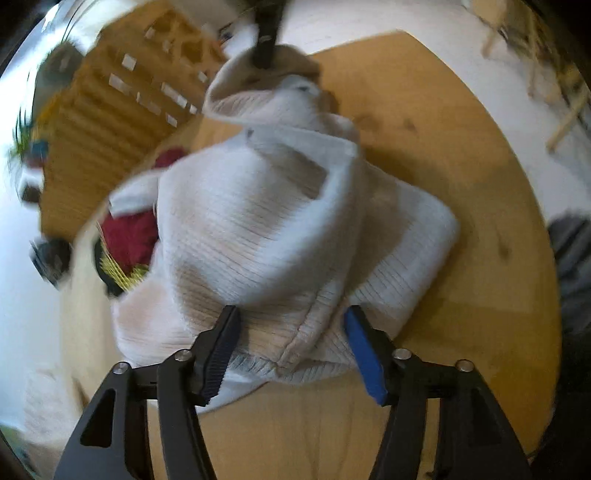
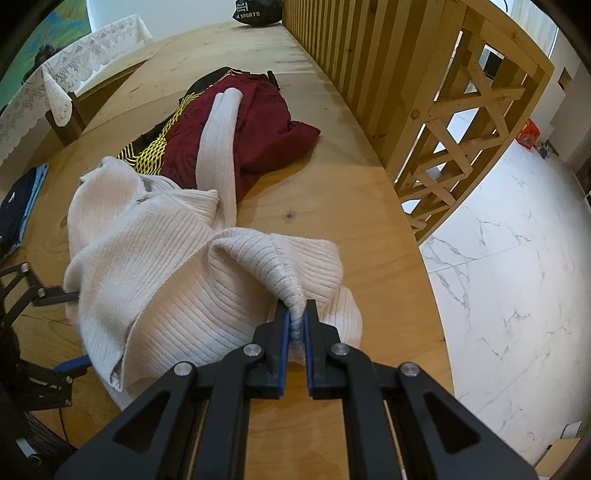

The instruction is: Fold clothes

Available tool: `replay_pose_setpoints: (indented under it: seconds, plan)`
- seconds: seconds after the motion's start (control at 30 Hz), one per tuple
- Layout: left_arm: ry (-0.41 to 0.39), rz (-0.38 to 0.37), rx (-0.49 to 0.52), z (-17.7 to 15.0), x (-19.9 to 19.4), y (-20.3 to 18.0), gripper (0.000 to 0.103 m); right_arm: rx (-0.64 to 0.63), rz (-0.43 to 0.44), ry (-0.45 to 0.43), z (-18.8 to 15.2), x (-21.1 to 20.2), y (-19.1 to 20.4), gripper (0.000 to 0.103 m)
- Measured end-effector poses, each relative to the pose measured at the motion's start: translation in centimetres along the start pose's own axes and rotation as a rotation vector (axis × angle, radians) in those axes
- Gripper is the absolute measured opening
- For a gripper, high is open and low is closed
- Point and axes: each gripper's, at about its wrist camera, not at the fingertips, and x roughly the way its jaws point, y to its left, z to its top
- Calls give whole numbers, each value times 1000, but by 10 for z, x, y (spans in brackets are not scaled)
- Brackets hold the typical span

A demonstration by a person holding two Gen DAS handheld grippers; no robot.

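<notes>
A cream ribbed sweater [image 1: 258, 236] lies bunched on the wooden table [image 1: 461, 155]. My left gripper [image 1: 291, 328] is open, its two fingers apart on either side of the sweater's near hem. My right gripper [image 2: 295, 317] is shut on a pinched fold of the sweater [image 2: 177, 266] at the opposite edge, and it shows blurred at the top of the left wrist view [image 1: 266, 48]. One sweater sleeve [image 2: 221, 129] stretches across a maroon garment [image 2: 266, 122] with black and yellow trim. The left gripper [image 2: 70, 328] appears at the left edge of the right wrist view.
A wooden slatted partition [image 2: 369, 55] runs along the table's far side. Folded blue clothes [image 2: 18, 206] sit at the table's left edge. A lace-covered table [image 2: 66, 74] and a black bag [image 2: 255, 14] stand beyond. White marble floor [image 2: 517, 277] lies to the right.
</notes>
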Motion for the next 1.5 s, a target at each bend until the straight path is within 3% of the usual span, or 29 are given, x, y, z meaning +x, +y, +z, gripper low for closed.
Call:
replay_pose_setpoints:
  seconds: [0.1,0.27,0.4,0.53,0.67,0.8,0.9,0.97,1.13,1.23,1.33,1.4,1.5]
  plan:
    - [-3,-19,-61,5,-1,14,10,-9,0,1,0,-1,2,7]
    - [-39,-52,-101,4,-20,28,10,6,12,-24,0,-8,-6,7]
    - [-72,-29,-168,0,-32,49,9,45,11,-61,1,-16,-18,7]
    - [-208,-55,-368,-5,-65,101,8,82,30,-160,5,-46,-25,7]
    - [-403,-47,-556,-25,-126,148,4,94,49,-296,17,-104,-21,7]
    - [-529,-8,-653,-55,-180,177,4,49,64,-447,28,-178,3,7]
    - [-501,64,-653,-75,-194,174,4,-2,49,-494,36,-212,25,7]
    - [-481,74,-669,-88,-194,169,4,-20,38,-486,36,-217,38,7]
    - [-523,104,-761,-129,-221,180,4,-50,41,-487,27,-230,65,7]
    - [-585,165,-794,-147,-268,190,0,-72,36,-532,30,-259,83,7]
    - [-659,283,-791,-164,-346,194,0,-107,39,-611,38,-310,101,7]
    - [-680,302,-790,-174,-380,199,0,-117,74,-624,47,-337,111,7]
    - [-606,267,-794,-185,-385,199,0,-161,11,-583,53,-338,130,7]
